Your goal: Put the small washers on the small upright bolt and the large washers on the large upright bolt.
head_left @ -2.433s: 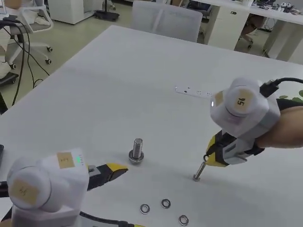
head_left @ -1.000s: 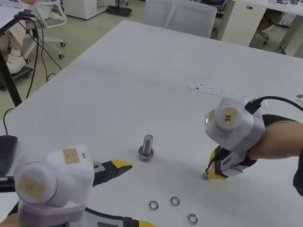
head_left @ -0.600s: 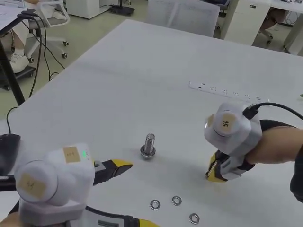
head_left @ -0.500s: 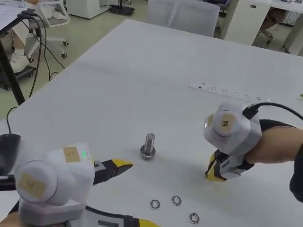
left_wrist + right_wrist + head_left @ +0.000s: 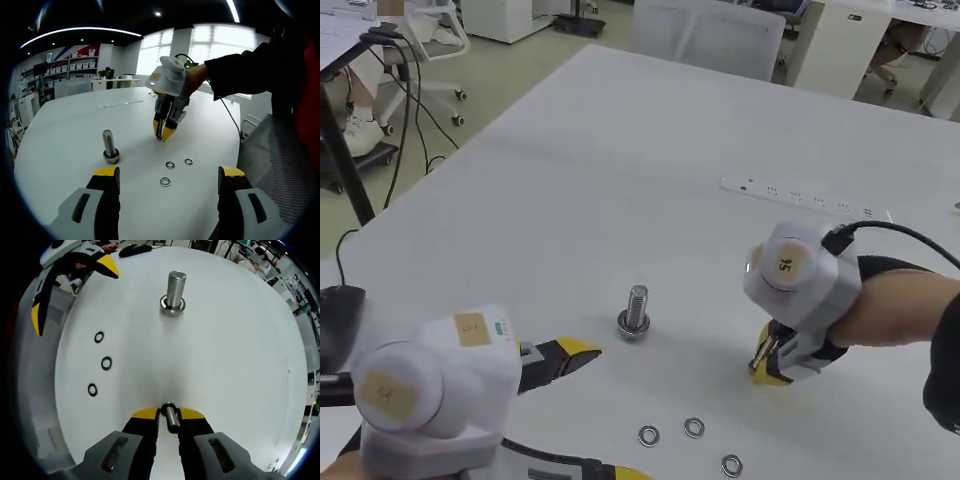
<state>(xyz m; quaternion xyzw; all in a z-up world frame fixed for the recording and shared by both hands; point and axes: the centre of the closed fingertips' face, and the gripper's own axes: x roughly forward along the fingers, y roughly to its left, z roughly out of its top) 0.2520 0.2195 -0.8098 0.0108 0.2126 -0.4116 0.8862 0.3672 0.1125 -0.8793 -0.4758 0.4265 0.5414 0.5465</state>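
small bolt (image 5: 170, 420) lower than before, tight inside the right claw (image 5: 168, 413)

In the right gripper view the near end of the small bolt (image 5: 170, 419) vanished between the jaws of the right claw (image 5: 170, 411); in the head view that claw covered it. There the lower jaw of the left claw (image 5: 603, 412) ran off the bottom edge, and the washers (image 5: 694, 428) looked too small to size.

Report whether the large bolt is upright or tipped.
Upright: the large bolt stands on its head on the table, threaded shank pointing up.
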